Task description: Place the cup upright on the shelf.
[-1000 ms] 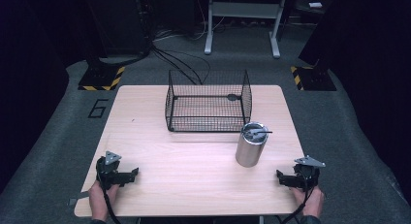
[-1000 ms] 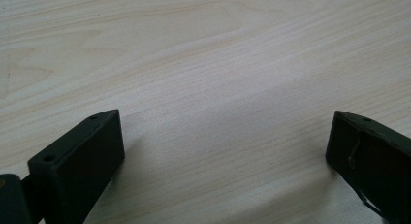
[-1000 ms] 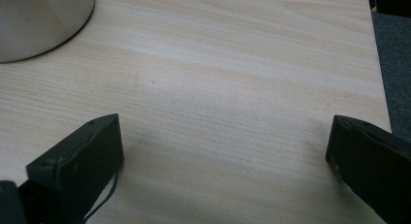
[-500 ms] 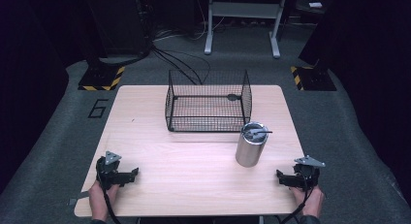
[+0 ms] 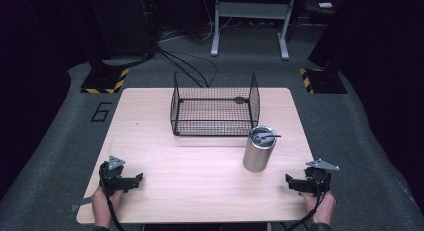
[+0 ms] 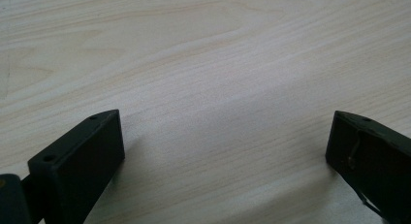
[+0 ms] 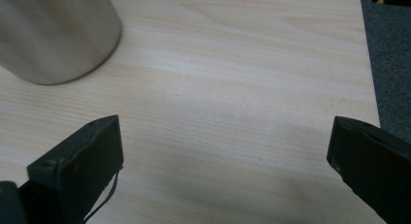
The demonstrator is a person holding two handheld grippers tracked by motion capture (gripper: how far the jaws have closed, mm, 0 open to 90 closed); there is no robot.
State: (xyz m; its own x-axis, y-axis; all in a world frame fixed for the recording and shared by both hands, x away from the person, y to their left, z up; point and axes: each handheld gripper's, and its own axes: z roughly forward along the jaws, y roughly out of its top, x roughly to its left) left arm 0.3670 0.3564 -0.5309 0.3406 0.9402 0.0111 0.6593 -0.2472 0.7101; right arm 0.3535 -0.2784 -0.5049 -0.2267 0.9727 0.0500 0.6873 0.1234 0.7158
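Nothing has shifted since a second ago: both the left gripper (image 5: 131,181) and right gripper (image 5: 292,182) rest with jaws apart, empty, the steel cup (image 5: 258,149) untouched, so work hasn't begun.

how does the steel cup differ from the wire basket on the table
The round brushed-steel cup has solid, shiny walls; the square black wire-mesh basket is see-through. The cup is tall and narrow, the basket low and much wider. The cup stands near the right claw, the basket farther back at the table's middle. Both stand upright, apart from each other, on the pale wooden table.
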